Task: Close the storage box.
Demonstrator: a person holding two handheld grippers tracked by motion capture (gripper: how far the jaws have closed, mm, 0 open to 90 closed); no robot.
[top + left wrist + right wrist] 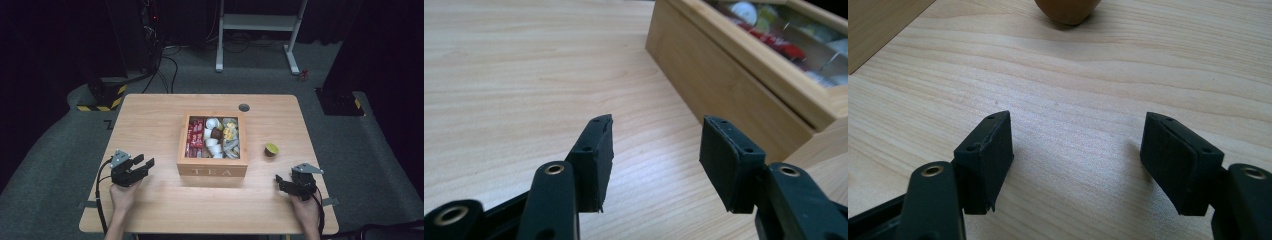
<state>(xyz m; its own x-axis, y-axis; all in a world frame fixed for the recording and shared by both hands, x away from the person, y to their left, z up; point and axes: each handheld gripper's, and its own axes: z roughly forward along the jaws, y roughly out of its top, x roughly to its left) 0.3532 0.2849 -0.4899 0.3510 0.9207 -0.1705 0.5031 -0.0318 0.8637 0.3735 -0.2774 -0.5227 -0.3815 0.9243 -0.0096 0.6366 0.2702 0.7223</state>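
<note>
A wooden box (212, 171) marked TEA stands at the middle of the table, its lid down; through the clear pane I see red packets, white cups and yellow sachets. To its right a small brown capsule (271, 149) with a yellow-green top sits alone. My left gripper (144, 162) rests on the table left of the box, open and empty. In the left gripper view the jaws (656, 160) point at the box's side wall (729, 80). My right gripper (280, 182) lies near the front right corner, open. In the right gripper view the jaws (1078, 160) face the capsule (1068, 10) farther off.
A grey round cable port (244, 107) is set in the tabletop behind the box. On the floor beyond the table are a white metal frame (255, 22), cables, and a yellow-and-black striped base (102, 97). Bare wood lies between each gripper and the box.
</note>
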